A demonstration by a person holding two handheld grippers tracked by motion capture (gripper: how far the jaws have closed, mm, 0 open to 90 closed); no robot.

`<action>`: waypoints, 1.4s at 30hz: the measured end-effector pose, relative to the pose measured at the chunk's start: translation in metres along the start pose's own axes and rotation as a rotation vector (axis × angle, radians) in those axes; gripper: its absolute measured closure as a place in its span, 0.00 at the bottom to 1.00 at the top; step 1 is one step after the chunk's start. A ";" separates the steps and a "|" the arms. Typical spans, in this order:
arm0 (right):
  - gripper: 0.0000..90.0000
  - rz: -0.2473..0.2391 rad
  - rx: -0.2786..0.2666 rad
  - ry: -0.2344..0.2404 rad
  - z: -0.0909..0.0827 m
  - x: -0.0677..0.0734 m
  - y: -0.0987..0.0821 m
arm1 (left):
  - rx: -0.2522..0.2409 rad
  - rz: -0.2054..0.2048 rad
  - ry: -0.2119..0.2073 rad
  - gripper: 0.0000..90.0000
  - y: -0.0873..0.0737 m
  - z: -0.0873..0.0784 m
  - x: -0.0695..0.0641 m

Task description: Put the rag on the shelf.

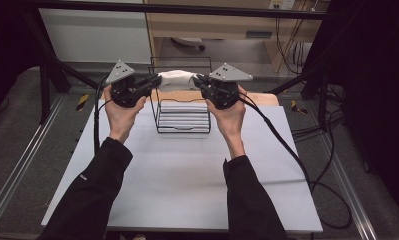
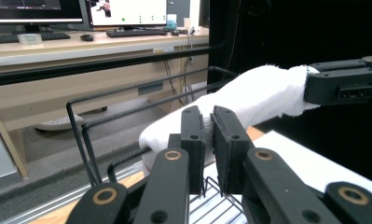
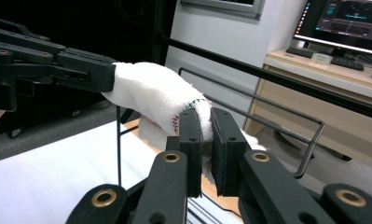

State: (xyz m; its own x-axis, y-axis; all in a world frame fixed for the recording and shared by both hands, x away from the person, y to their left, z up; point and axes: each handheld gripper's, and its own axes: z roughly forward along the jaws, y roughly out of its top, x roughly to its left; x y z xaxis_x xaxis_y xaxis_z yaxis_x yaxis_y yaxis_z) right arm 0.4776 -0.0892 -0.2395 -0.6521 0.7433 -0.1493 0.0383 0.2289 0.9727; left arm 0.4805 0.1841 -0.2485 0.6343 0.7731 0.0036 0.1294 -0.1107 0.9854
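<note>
Both grippers hold one white towel [image 1: 176,78] between them: the left gripper [image 2: 208,140] has its jaws pinched narrow on one end, and the right gripper [image 3: 206,140] has its jaws pinched just as narrow on the other end. The cloth spans the gap from jaw to jaw and hangs just above the black wire rack [image 1: 183,107], which stands on the table [image 1: 187,175] below and between the two sets of jaws. In the left gripper view the towel runs from its own jaws up toward the far gripper, bunched thick rather than flat, and the right gripper view shows the same from the other end. The step in hand looks like lowering the towel into the rack. To do it well, I would keep both grips firm and the two ends level, so the cloth stays taut enough not to droop and snag a wire on the rack's top rail. It probably pays to centre the span over the rack's opening before sinking further, and to bring both hands down together. Release should wait until the towel's underside rests inside the rack.
</note>
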 end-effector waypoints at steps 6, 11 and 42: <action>0.93 -0.011 0.006 -0.003 0.000 0.002 -0.002 | 0.019 0.001 -0.008 0.90 0.001 -0.005 0.000; 0.93 -0.019 0.010 -0.003 0.000 0.003 -0.003 | -0.003 0.000 0.002 0.88 0.016 -0.018 0.005; 0.83 -0.034 0.033 0.022 -0.004 0.006 -0.011 | 0.168 0.003 -0.062 1.00 0.012 0.016 0.002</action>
State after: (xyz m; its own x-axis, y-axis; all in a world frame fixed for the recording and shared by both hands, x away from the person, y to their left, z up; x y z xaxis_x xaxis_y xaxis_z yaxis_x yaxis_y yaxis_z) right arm 0.4706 -0.0898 -0.2500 -0.6699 0.7207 -0.1782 0.0402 0.2749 0.9606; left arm 0.4955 0.1742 -0.2391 0.6801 0.7330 -0.0090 0.2497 -0.2200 0.9430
